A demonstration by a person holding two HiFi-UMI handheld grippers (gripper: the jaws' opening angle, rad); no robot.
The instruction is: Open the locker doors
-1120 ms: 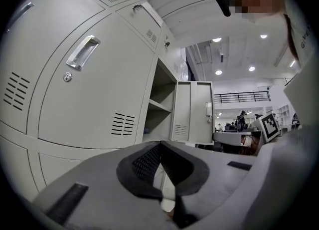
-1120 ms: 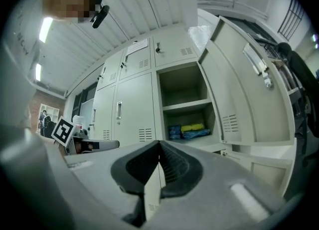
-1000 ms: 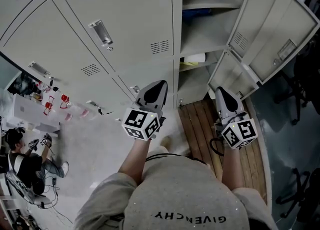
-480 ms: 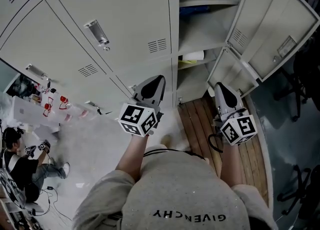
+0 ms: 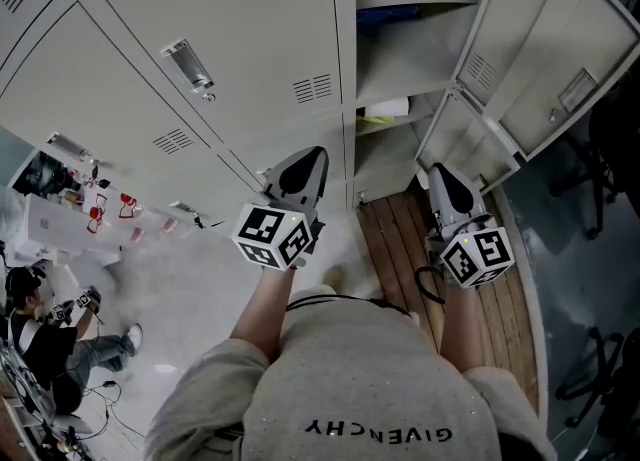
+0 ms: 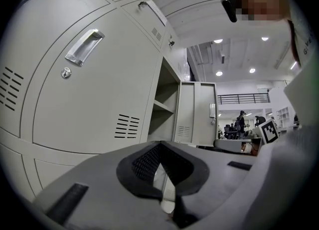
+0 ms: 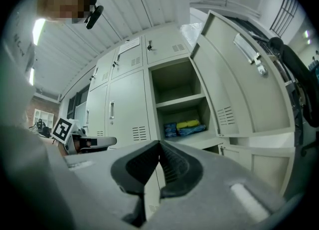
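A bank of grey lockers fills the head view. The left columns are closed, one door [image 5: 230,39] bearing a metal handle [image 5: 190,64]. The right column stands open: upper door [image 5: 545,49] and lower door [image 5: 465,149] are swung out to the right, baring shelves [image 5: 400,59]. My left gripper [image 5: 313,154] is shut and empty, level, in front of a closed door [image 6: 84,89]. My right gripper [image 5: 438,171] is shut and empty too, facing the open compartment [image 7: 179,99], which holds blue and yellow packs [image 7: 185,125]. Neither gripper touches a locker.
A wooden platform [image 5: 400,244] lies under the open column. A person [image 5: 45,334] sits on the floor at the lower left, near a low table [image 5: 60,219] with red items. Office chairs [image 5: 600,379] stand on the right.
Both grippers hold their places, shut. Only the head view has drifted a little, and the seated person has shifted.
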